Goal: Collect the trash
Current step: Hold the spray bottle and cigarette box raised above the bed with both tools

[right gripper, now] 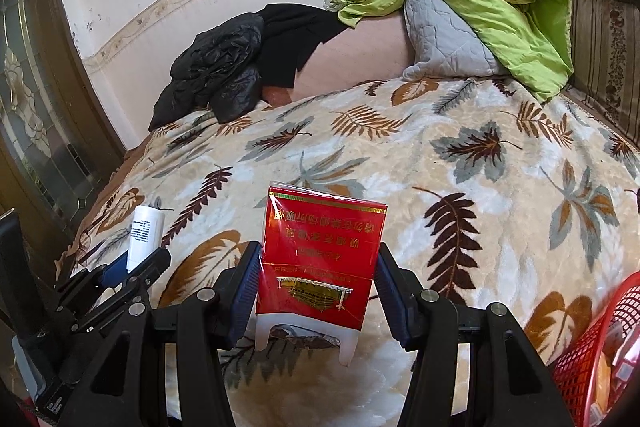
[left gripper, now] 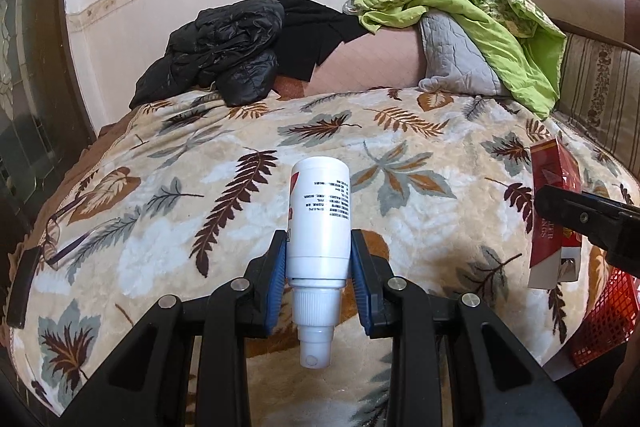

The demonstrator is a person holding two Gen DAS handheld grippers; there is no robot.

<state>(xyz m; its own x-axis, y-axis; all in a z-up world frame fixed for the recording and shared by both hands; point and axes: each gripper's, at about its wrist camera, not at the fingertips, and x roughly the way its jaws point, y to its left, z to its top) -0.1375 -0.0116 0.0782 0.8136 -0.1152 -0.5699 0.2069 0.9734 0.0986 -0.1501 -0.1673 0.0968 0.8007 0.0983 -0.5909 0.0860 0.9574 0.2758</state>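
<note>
A: Largest first?
B: Bed (left gripper: 400,163), covered by leaf-print blanket (left gripper: 168,183). Green quilt (left gripper: 480,3) heaped at far right over grey pillow (left gripper: 456,59); black jacket (left gripper: 224,51) bundled at far left by the wall.
A: Then?
B: Red mesh basket (right gripper: 588,359) at near right edge of the bed.
A: And the trash?
B: Red cigarette pack (right gripper: 320,267), upside down, clenched between blue pads of right gripper (right gripper: 316,291), raised above the blanket. White spray bottle (left gripper: 320,219), nozzle toward the camera, pinched at its shoulder by left gripper (left gripper: 319,267), also off the blanket, left of the pack.
</note>
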